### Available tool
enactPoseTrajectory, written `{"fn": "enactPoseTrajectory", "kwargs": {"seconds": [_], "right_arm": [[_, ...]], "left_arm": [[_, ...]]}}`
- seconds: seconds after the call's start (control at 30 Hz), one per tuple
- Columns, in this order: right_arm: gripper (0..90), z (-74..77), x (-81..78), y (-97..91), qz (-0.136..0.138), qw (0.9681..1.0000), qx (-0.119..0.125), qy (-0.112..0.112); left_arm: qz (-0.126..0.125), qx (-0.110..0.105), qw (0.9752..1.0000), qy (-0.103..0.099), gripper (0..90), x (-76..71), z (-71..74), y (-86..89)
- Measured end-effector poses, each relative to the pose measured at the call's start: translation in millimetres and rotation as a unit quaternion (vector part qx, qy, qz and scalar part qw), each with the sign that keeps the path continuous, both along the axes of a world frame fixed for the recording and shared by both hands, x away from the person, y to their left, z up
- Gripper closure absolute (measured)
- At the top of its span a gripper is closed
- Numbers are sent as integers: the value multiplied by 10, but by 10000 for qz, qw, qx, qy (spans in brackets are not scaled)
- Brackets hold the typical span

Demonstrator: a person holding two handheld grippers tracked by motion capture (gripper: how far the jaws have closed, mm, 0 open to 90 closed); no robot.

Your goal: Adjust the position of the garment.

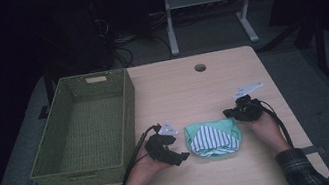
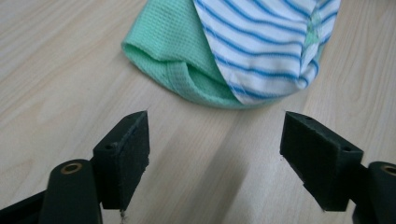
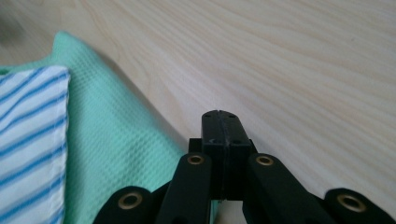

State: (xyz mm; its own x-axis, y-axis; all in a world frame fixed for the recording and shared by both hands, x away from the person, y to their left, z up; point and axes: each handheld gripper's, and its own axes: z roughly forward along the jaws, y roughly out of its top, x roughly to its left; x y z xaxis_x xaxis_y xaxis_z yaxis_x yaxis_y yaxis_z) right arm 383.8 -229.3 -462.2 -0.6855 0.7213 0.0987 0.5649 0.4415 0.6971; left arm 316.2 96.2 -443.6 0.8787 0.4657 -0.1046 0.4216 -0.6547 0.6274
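A folded cloth (image 1: 213, 137), mint green with a blue-and-white striped panel on top, lies on the wooden table (image 1: 192, 88) near its front edge. My left gripper (image 1: 183, 156) rests just left of the cloth, and its jaws stand open. In the left gripper view the cloth (image 2: 168, 46) lies a short way beyond my left gripper (image 2: 215, 126), with bare wood between the pads. My right gripper (image 1: 227, 112) is at the cloth's right edge. In the right gripper view my right gripper (image 3: 223, 116) is shut, pads together over wood, and the green cloth (image 3: 116, 140) lies beside it to the left.
A green woven basket (image 1: 127, 109) stands on the left side of the table, close to my left hand. A round cable hole (image 1: 200, 68) sits near the table's far edge. Beyond the table are dark floor and a desk frame (image 1: 170, 20).
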Motion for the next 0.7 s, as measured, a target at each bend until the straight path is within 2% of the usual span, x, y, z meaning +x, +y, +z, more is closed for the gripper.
{"fn": "enactPoseTrajectory", "kwargs": {"seconds": [0.07,0.1,0.13,0.2,0.53,0.63,0.7], "right_arm": [[898,5,-34,-31,29,10000,-26,31],[899,9,-56,-35,17,10000,7,78],[898,8,-85,-56,87,9999,-29,54],[899,14,-147,-72,150,9999,-37,-6],[899,9,-441,-161,391,9991,-108,83],[899,10,-522,-182,426,9990,-97,92],[898,5,-588,-191,442,9989,-95,139]], "left_arm": [[-36,41,10000,-3,224,-14,-13,5],[28,-14,10000,0,222,-28,-23,-2],[-53,61,10000,-16,222,-23,-17,10],[-51,61,10000,-43,222,-31,-15,17],[16,27,10000,-46,222,-32,-14,30],[-46,132,9999,-54,222,-19,-12,46],[-40,129,9999,-62,222,-16,-12,51]]}}
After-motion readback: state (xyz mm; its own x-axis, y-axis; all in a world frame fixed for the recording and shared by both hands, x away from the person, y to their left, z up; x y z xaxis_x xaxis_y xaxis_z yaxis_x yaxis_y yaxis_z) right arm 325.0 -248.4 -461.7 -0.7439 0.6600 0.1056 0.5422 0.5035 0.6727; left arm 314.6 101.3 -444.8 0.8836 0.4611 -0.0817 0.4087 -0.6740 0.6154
